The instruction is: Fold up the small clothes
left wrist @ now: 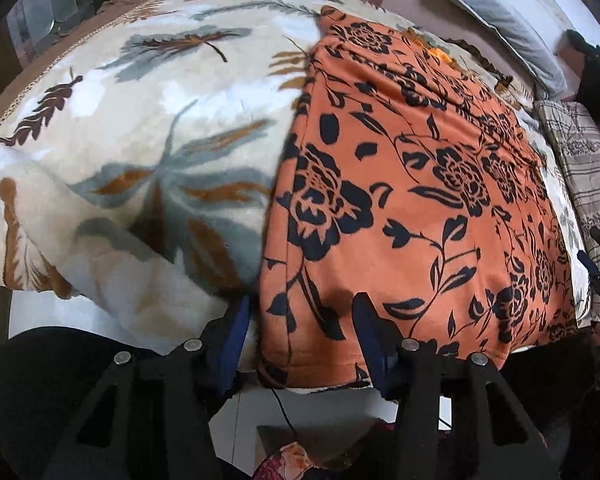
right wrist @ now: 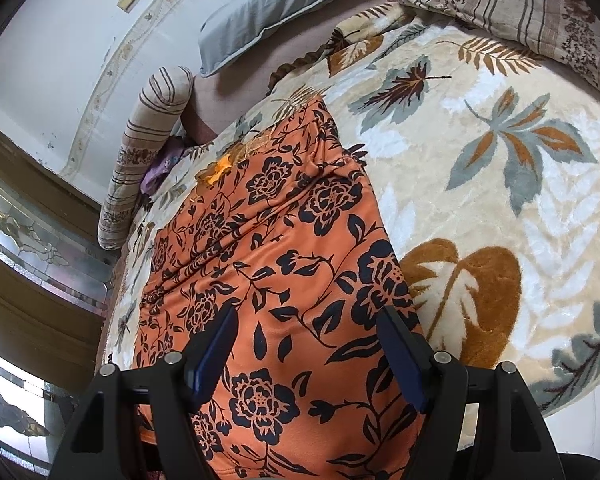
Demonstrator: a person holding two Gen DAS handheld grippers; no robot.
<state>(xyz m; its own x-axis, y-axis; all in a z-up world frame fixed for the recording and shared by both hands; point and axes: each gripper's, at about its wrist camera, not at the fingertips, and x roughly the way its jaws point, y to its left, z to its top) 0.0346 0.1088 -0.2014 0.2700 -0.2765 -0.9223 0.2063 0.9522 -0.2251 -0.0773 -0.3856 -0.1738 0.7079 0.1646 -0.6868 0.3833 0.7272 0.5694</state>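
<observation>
orange floral garment (left wrist: 420, 200) on leaf-print blanket (left wrist: 160, 140), left tongs (left wrist: 300, 312) pinching its corner, right tongs (right wrist: 306, 328) spread

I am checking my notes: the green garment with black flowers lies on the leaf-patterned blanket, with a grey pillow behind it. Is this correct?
Not quite: the garment is orange, not green, as the right wrist view shows. It does lie on the leaf-patterned blanket, with a grey pillow behind it.

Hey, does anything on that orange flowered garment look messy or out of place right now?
Mostly flat, but the orange floral garment has diagonal wrinkles bunched toward its far end, where a brighter orange patch shows at the edge; I cannot tell what that is.
</observation>
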